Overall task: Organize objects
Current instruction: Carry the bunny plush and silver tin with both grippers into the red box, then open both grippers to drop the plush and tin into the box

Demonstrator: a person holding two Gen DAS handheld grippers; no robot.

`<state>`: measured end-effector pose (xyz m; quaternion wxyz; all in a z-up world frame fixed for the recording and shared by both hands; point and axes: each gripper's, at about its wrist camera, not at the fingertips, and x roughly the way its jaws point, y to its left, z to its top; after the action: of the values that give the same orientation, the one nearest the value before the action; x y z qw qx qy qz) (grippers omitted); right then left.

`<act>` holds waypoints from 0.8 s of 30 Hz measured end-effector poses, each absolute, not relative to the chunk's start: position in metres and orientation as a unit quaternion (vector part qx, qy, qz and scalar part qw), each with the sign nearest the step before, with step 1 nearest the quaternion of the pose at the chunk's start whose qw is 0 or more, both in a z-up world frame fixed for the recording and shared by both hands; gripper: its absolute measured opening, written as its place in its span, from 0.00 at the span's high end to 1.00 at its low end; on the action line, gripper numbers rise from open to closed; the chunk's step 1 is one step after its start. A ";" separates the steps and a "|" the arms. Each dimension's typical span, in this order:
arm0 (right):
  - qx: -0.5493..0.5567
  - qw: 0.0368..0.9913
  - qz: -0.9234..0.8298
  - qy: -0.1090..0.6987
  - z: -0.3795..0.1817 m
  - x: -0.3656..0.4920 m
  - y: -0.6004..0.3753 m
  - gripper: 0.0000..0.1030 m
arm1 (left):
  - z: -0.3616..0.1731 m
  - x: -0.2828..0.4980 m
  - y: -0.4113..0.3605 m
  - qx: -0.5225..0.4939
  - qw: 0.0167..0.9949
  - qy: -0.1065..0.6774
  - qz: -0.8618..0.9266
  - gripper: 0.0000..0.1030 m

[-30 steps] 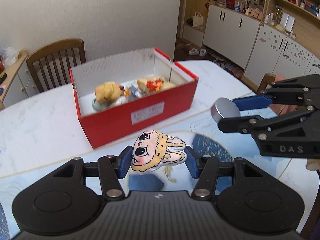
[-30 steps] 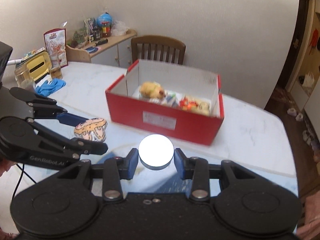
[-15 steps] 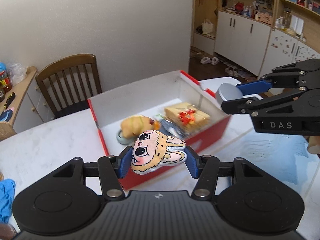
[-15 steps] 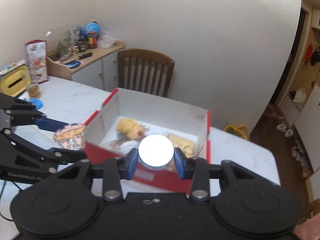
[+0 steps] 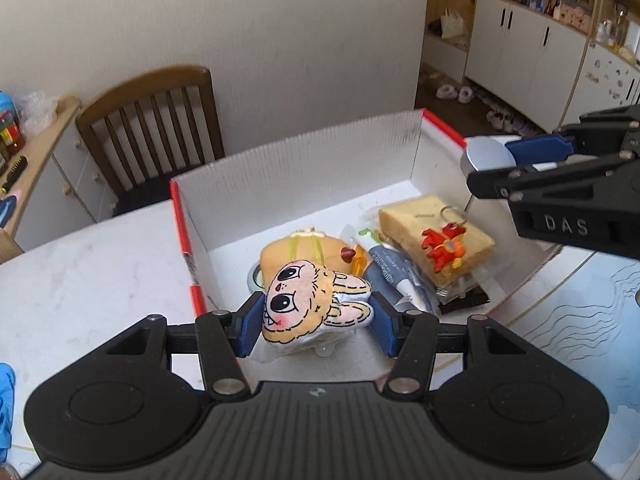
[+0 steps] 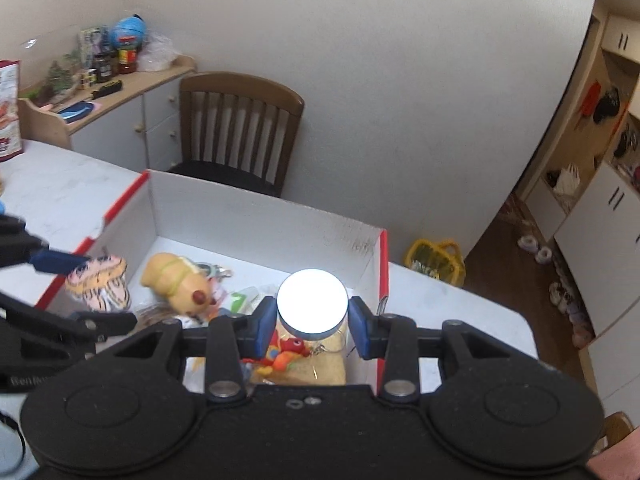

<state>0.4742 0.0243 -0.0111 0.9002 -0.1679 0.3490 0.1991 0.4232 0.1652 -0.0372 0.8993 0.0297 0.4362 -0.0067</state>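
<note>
- Two loads hang over the red box (image 5: pixel 188 240) on the tabletop (image 5: pixel 92 268).
- Left hand-held gripper (image 5: pixel 316 320) clamps a cartoon plush (image 5: pixel 308 308).
- Right hand-held gripper (image 6: pixel 312 326) clamps a round tin (image 6: pixel 313 302).

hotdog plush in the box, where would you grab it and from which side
Grip the hotdog plush across its bun, the short width, coming straight down from above. It lies lengthwise on the floor of the red box, whose walls block a side approach. Both the left gripper and right gripper are full now, so one must release first.
</note>
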 end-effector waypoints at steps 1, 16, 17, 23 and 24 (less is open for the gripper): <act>-0.165 0.899 0.197 0.354 -0.014 0.479 0.026 0.63 | -0.041 0.427 0.165 0.030 0.897 0.442 -0.007 0.47; -0.126 0.867 0.195 0.441 -0.059 0.528 0.040 0.63 | -0.074 0.457 0.163 0.028 0.872 0.488 -0.017 0.47; -0.125 0.865 0.194 0.446 -0.062 0.528 0.040 0.63 | -0.076 0.458 0.163 0.026 0.871 0.490 -0.018 0.47; -0.120 0.858 0.195 0.459 -0.071 0.528 0.042 0.61 | -0.083 0.464 0.165 0.017 0.866 0.500 -0.024 0.47; -0.121 0.858 0.195 0.459 -0.071 0.528 0.043 0.61 | -0.084 0.464 0.165 0.013 0.865 0.502 -0.026 0.47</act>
<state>0.5277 0.0425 -0.0712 0.8581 -0.1212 0.4594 0.1948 0.4644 0.1654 -0.0839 0.8645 0.0135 0.5018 -0.0257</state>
